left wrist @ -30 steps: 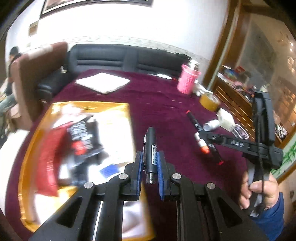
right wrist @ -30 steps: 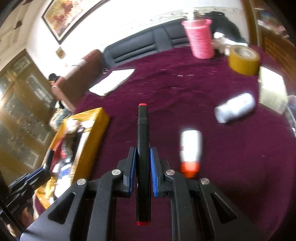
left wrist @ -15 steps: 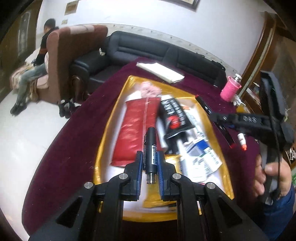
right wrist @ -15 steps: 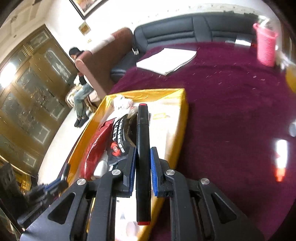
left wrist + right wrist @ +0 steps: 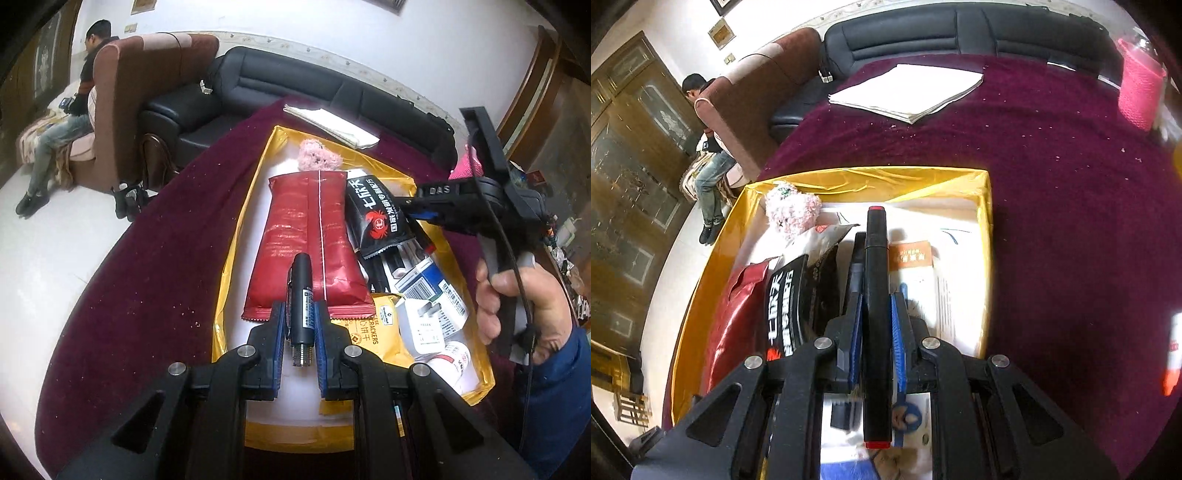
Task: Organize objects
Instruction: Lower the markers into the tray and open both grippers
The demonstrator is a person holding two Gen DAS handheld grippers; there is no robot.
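Gold tray [image 5: 236, 236], red packet [image 5: 295, 236], maroon cloth [image 5: 1071, 184].

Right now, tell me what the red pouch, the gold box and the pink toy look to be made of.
Red pouch: looks like glossy plastic or foil film, given its crinkles, glare and crimped end seal.
Gold box: probably cardboard covered in shiny satin-like or foil lining; the wall shows wrinkles and sheen.
Pink toy: fuzzy plush or knitted yarn, matte with a nubbly surface.

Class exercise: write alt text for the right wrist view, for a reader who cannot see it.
The right gripper clamps a black marker with red ends above a gold-lined box holding snack packets and a pink plush toy, on a maroon tablecloth.
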